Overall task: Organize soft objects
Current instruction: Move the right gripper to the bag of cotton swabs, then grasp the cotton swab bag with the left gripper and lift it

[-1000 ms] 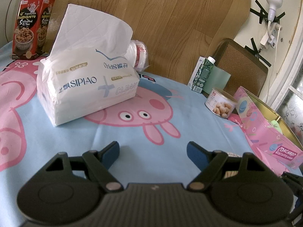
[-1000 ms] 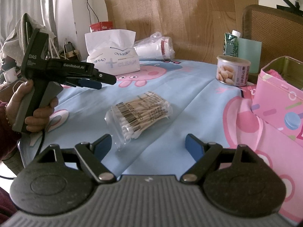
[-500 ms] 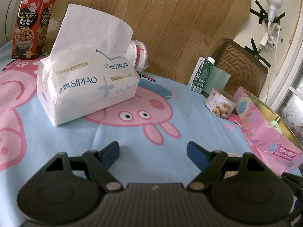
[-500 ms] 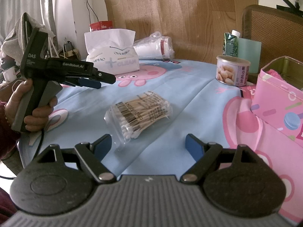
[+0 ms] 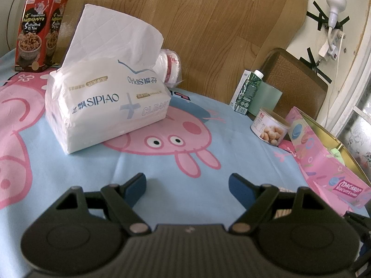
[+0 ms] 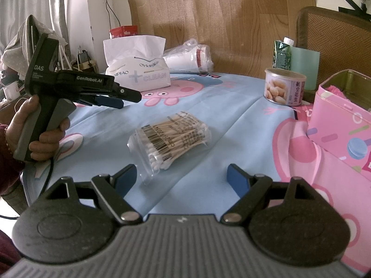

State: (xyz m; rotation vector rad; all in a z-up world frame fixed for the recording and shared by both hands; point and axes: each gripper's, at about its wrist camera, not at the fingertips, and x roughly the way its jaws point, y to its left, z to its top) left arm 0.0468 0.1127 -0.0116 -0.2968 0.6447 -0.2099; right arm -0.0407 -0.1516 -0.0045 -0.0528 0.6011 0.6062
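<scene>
Work surface: a table under a light blue cartoon-pig tablecloth (image 6: 220,106). Its left edge falls away beside the hand (image 6: 39,136) that grips the left gripper's handle. The far edge meets a wood-grain panel (image 5: 208,23); a woven chair back (image 5: 299,78) stands at the far right.

Open room: a broad bare stretch of cloth lies in front of each gripper. The right side is closed off by a pink biscuit tin (image 6: 340,122), lid off, with pink cloth showing inside. A nut can (image 6: 284,86) and a green carton (image 6: 282,54) stand far right, close together.

Task items: the tissue pack (image 5: 106,102) stands far left, one sheet pulled up, with a red snack box (image 5: 39,30) behind it to the left and bagged cups (image 6: 187,56) on their side just behind it to the right. The bag of cotton swabs (image 6: 171,136) lies flat mid-table, just beyond the right gripper's fingertips and apart from all else.

Left gripper (image 5: 186,183): jaws parted, nothing between the blue pads, clear of the cloth and well short of the tissue pack.

Right gripper (image 6: 180,176): jaws parted, holding nothing; the swab bag's near end lies close to the left pad, untouched.
</scene>
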